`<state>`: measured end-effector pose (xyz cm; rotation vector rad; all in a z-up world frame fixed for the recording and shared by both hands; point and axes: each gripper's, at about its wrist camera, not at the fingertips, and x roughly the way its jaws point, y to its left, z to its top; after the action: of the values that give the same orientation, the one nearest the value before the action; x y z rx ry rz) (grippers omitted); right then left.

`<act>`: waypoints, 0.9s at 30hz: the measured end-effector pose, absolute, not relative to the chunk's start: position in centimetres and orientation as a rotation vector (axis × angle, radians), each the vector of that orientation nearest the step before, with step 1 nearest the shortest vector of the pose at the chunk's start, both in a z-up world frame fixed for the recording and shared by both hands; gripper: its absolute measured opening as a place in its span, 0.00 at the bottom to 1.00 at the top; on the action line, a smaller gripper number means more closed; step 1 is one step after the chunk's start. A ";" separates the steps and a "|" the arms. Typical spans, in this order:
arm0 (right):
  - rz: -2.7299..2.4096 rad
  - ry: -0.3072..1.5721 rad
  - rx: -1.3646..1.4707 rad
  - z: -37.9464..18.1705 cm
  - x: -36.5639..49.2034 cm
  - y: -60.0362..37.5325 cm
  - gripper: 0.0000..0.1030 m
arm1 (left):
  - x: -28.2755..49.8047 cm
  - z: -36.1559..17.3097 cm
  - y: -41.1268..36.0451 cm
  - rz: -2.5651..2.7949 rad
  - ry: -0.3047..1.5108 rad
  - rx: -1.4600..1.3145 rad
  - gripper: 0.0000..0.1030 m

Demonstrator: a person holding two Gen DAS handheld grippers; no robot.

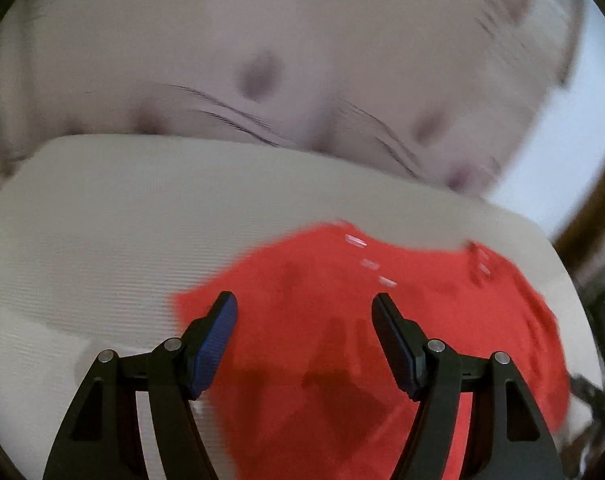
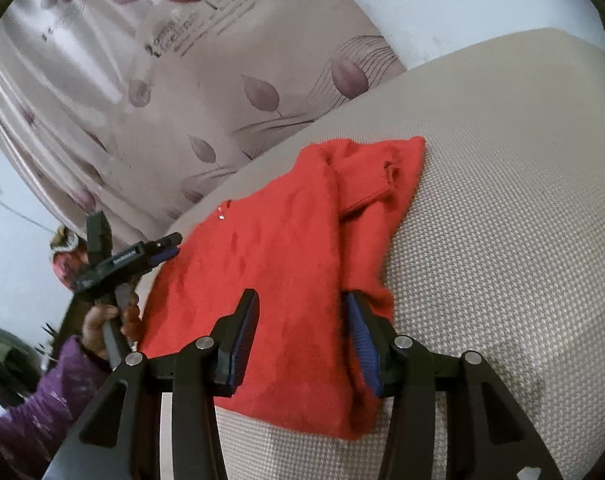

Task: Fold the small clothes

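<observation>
At the bottom of the right wrist view the right hand-held gripper (image 2: pixel 300 320) stands with its fingers spread apart, released and grasping nothing, poised over the near hem of a red sweater (image 2: pixel 278 272). The blue pad of the right-side finger (image 2: pixel 362 340) sits just at the sweater's lower right edge; whether it touches the knit cannot be told. The sweater lies flat on a beige woven cushion (image 2: pixel 502 240), filling the middle of the frame, with one sleeve (image 2: pixel 366 188) folded across its upper right part. At the left edge of that view the left hand-held gripper (image 2: pixel 164 250) reaches toward the sweater's left edge, held by a hand (image 2: pixel 102 320) with a purple sleeve (image 2: pixel 42 400) below it. In the left wrist view the left hand-held gripper (image 1: pixel 304 312) likewise has its fingers wide apart, empty, above the red sweater (image 1: pixel 342 340), which occupies the lower centre and right of the blurred frame on the beige cushion (image 1: pixel 142 220). Farther back, across the upper part of both views, hangs a mauve curtain (image 2: pixel 162 92) printed with leaves.
</observation>
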<state>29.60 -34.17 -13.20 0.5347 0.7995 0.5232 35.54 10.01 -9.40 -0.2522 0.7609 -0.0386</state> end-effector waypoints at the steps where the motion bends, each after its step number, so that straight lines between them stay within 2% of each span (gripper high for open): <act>1: 0.522 0.797 0.542 -13.2 29.5 -34.3 0.43 | 35.2 -9.5 10.9 -0.019 0.755 -0.279 0.68; 12: 0.500 0.812 0.519 -12.8 29.1 -34.0 0.43 | 24.7 -12.7 13.0 -0.144 0.785 -0.419 0.70; 22: 0.486 0.831 0.400 -11.1 34.3 -33.1 0.42 | 21.4 -13.9 12.2 -0.216 0.767 -0.444 0.71; 25: 0.478 0.833 0.390 -11.0 36.1 -32.7 0.38 | 21.6 -14.1 12.1 -0.211 0.768 -0.446 0.71; 26: 0.481 0.839 0.386 -11.1 36.6 -32.4 0.32 | 21.6 -14.1 12.1 -0.210 0.769 -0.444 0.71; 27: 0.476 0.847 0.378 -11.2 37.0 -32.2 0.17 | 21.6 -14.1 12.1 -0.208 0.772 -0.441 0.71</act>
<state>37.01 -32.17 -11.24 0.3778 0.8474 0.4756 21.55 12.05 -14.13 -0.4413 0.7719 -0.2084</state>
